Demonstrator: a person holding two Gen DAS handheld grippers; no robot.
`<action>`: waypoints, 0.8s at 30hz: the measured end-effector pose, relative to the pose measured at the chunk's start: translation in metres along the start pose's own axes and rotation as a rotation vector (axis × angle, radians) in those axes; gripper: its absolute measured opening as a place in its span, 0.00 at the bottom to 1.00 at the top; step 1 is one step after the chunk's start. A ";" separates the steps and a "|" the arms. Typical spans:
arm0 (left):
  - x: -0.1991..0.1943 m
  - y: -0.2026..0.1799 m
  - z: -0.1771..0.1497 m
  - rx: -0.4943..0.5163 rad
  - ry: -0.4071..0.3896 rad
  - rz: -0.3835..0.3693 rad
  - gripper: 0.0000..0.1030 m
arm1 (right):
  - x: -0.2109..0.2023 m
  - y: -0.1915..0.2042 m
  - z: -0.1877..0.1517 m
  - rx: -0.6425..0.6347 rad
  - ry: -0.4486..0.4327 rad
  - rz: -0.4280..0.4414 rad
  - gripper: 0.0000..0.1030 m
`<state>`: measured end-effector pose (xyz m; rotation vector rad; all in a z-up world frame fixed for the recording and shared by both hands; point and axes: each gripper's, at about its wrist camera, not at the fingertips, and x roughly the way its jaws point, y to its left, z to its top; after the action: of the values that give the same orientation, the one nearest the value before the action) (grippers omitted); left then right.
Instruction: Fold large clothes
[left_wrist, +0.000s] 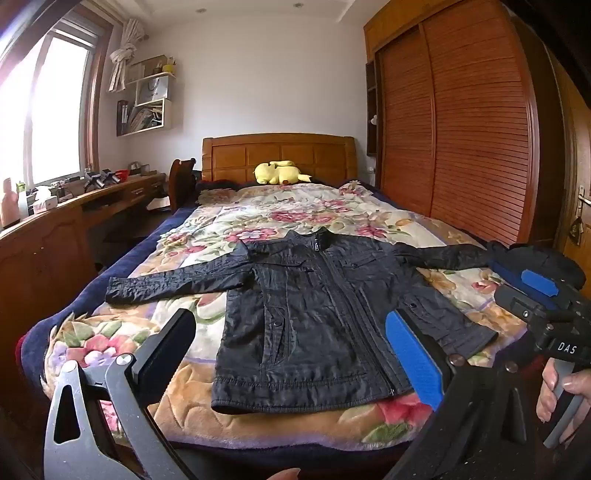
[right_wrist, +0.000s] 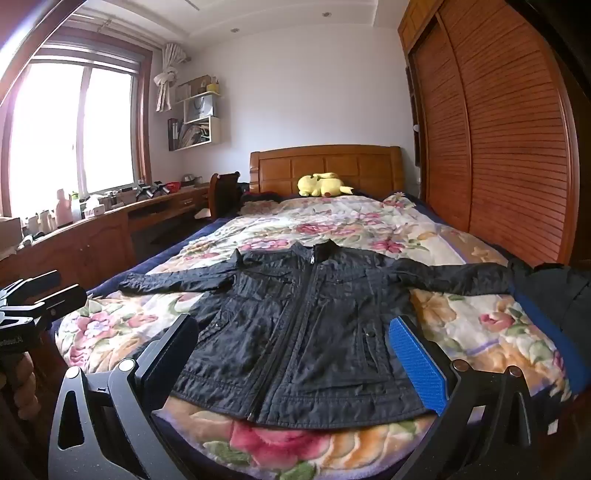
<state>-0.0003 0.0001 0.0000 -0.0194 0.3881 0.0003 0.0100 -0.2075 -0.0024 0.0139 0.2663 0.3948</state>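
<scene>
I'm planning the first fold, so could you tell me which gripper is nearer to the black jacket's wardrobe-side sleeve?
Right. The right gripper hovers open beside the cuff end of that sleeve, while the left gripper, also open, sits further back, facing the hem of the jacket.

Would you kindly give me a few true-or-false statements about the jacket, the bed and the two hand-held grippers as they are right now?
1. The black jacket lies front up, zipped, with both sleeves spread out. True.
2. The left hand-held gripper is clamped on the jacket's hem. False: its jaws stand wide open, holding nothing.
3. A yellow plush toy lies by the headboard. True.
4. The right hand-held gripper grips a sleeve. False: it is open and touches nothing.
5. The jacket lies on a plain white sheet. False: it lies on a floral blanket.
</scene>
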 end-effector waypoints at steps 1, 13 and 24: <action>0.000 0.000 0.000 0.001 0.001 -0.001 1.00 | 0.000 0.000 0.000 0.003 -0.010 0.003 1.00; -0.004 0.006 -0.005 -0.010 0.000 -0.001 1.00 | -0.002 0.002 -0.001 0.000 -0.005 0.012 1.00; -0.001 0.008 -0.004 -0.020 0.011 0.005 1.00 | 0.000 0.003 -0.002 0.002 -0.001 0.013 1.00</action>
<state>-0.0024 0.0085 -0.0039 -0.0378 0.3987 0.0092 0.0083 -0.2049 -0.0038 0.0175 0.2662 0.4074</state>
